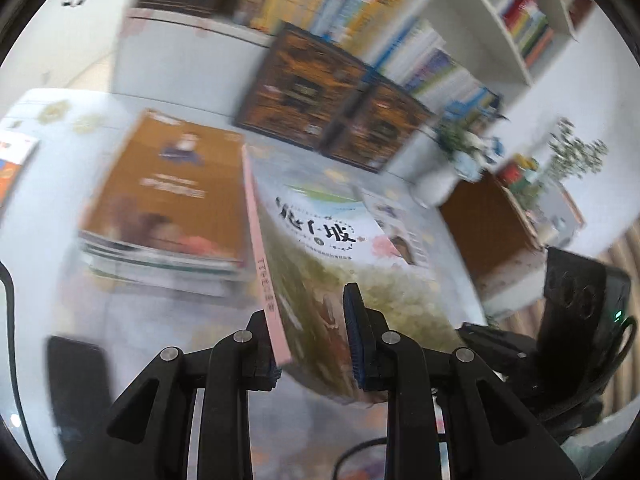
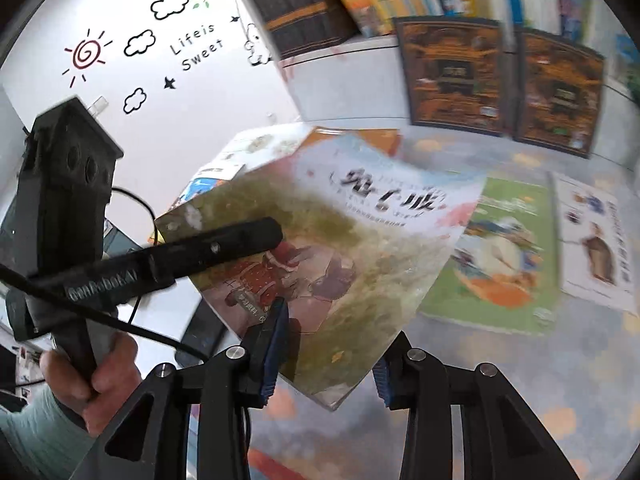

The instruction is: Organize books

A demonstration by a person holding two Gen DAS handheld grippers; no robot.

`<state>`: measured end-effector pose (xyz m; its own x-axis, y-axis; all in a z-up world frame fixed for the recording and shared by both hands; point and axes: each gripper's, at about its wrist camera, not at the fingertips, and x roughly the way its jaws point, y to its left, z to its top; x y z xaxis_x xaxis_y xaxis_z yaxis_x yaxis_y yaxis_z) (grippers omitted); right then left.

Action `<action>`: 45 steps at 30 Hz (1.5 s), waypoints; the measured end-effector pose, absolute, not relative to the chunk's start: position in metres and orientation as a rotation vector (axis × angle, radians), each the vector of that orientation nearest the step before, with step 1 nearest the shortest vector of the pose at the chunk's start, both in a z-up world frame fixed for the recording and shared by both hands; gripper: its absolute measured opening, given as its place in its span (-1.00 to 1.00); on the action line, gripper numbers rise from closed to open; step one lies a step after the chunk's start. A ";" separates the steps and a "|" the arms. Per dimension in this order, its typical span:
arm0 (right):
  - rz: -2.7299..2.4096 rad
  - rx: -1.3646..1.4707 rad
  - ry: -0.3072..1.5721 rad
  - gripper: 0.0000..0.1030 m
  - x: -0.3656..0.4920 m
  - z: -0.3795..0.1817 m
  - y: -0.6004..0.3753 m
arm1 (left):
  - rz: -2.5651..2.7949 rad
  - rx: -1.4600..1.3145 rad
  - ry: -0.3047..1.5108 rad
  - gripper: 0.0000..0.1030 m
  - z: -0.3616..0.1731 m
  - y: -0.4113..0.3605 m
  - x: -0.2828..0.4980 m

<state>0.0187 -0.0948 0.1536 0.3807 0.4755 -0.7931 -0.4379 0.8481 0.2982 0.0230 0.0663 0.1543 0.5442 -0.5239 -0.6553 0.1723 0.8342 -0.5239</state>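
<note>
Fingers (image 1: 352,312) of both grippers clamp one picture book (image 2: 340,240).

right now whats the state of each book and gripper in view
pink-spined book: lifted off the table, tilted, held by both grippers
left gripper: shut on the book's spine edge
right gripper: shut on the book's lower corner
brown book: flat, on top of a stack
green book: flat on the table
two dark books: upright, side by side

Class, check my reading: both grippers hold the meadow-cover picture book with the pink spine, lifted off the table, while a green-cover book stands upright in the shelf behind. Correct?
Not quite. The green-cover book lies flat on the table, as the right wrist view shows. The rest stands: left gripper and right gripper hold the picture book lifted.
</note>
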 end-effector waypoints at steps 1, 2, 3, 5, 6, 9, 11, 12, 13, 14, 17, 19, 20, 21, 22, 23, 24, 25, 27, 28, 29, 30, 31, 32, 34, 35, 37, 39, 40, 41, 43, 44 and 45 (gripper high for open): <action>0.583 0.038 1.036 -0.29 0.024 0.150 -0.087 | -0.412 -0.446 0.914 -0.58 0.150 0.077 0.027; 0.585 0.038 1.046 -0.29 0.032 0.145 -0.078 | -0.395 -0.475 0.920 -0.58 0.143 0.090 0.033; 0.587 0.041 1.057 -0.29 0.043 0.139 -0.068 | -0.380 -0.493 0.922 -0.57 0.138 0.099 0.038; 0.586 0.017 1.064 -0.29 0.056 0.133 -0.056 | -0.348 -0.511 0.930 -0.57 0.127 0.115 0.050; 0.578 0.000 1.070 -0.29 0.065 0.130 -0.047 | -0.336 -0.523 0.937 -0.58 0.122 0.121 0.056; 0.559 -0.010 1.088 -0.28 0.082 0.125 -0.035 | -0.321 -0.568 0.950 -0.58 0.109 0.137 0.070; 0.547 -0.007 1.094 -0.28 0.091 0.123 -0.031 | -0.324 -0.598 0.954 -0.57 0.101 0.145 0.081; 0.539 -0.002 1.098 -0.28 0.099 0.121 -0.028 | -0.324 -0.605 0.953 -0.57 0.099 0.148 0.086; 0.532 0.002 1.101 -0.28 0.104 0.119 -0.026 | -0.319 -0.603 0.954 -0.57 0.097 0.151 0.089; 0.524 0.010 1.100 -0.28 0.109 0.118 -0.026 | -0.312 -0.599 0.957 -0.57 0.095 0.152 0.094; 0.511 0.036 1.117 -0.28 0.129 0.112 -0.022 | -0.295 -0.606 0.959 -0.51 0.090 0.159 0.111; 0.490 0.041 1.143 -0.28 0.143 0.106 -0.019 | -0.284 -0.619 0.964 -0.49 0.086 0.165 0.120; 0.484 0.053 1.159 -0.28 0.149 0.103 -0.018 | -0.265 -0.619 0.970 -0.49 0.084 0.170 0.124; 0.482 0.070 1.176 -0.28 0.155 0.099 -0.018 | -0.246 -0.624 0.975 -0.41 0.083 0.175 0.127; 0.476 0.082 1.192 -0.28 0.160 0.094 -0.017 | -0.229 -0.645 0.991 -0.39 0.078 0.182 0.128; 0.467 0.089 1.215 -0.28 0.165 0.086 -0.017 | -0.207 -0.665 1.010 -0.39 0.073 0.188 0.127; 0.473 0.087 1.232 -0.28 0.168 0.078 -0.016 | -0.188 -0.684 1.017 -0.39 0.069 0.194 0.125; 0.482 0.080 1.221 -0.27 0.168 0.073 -0.016 | -0.183 -0.713 1.003 -0.39 0.067 0.200 0.117; 0.513 0.037 1.161 -0.25 0.161 0.074 -0.016 | -0.160 -0.714 0.989 -0.38 0.069 0.205 0.103; 0.516 0.020 1.153 -0.23 0.158 0.075 -0.015 | -0.149 -0.695 0.990 -0.38 0.071 0.204 0.098; 0.521 0.019 1.156 -0.16 0.156 0.076 -0.016 | -0.147 -0.661 0.996 -0.36 0.074 0.201 0.091; 0.531 0.034 1.169 -0.12 0.154 0.077 -0.019 | -0.156 -0.640 1.008 -0.36 0.075 0.197 0.087; 0.540 0.053 1.183 -0.12 0.152 0.078 -0.023 | -0.174 -0.627 1.024 -0.36 0.076 0.193 0.083; 0.550 0.076 1.198 -0.12 0.149 0.078 -0.028 | -0.209 -0.621 1.040 -0.33 0.077 0.187 0.077; 0.550 0.131 1.208 -0.12 0.137 0.082 -0.050 | -0.264 -0.600 1.060 -0.28 0.080 0.170 0.065; 0.542 0.152 1.206 -0.10 0.130 0.083 -0.063 | -0.286 -0.589 1.068 -0.28 0.081 0.163 0.062; 0.506 0.197 1.213 -0.02 0.113 0.080 -0.097 | -0.345 -0.552 1.090 -0.15 0.084 0.140 0.052; 0.435 0.227 1.218 -0.01 0.097 0.076 -0.138 | -0.403 -0.505 1.110 0.19 0.085 0.110 0.043; 0.399 0.234 1.213 -0.01 0.092 0.075 -0.154 | -0.421 -0.483 1.113 0.22 0.085 0.095 0.040; 0.342 0.244 1.197 -0.01 0.087 0.074 -0.177 | -0.428 -0.457 1.113 0.21 0.084 0.076 0.037; 0.204 0.266 1.148 -0.01 0.080 0.075 -0.225 | -0.435 -0.433 1.131 0.21 0.080 0.044 0.037; 0.147 0.264 1.132 -0.01 0.078 0.075 -0.244 | -0.439 -0.428 1.140 0.21 0.078 0.030 0.040; 0.081 0.240 1.128 -0.01 0.080 0.073 -0.265 | -0.435 -0.421 1.142 0.21 0.076 0.016 0.043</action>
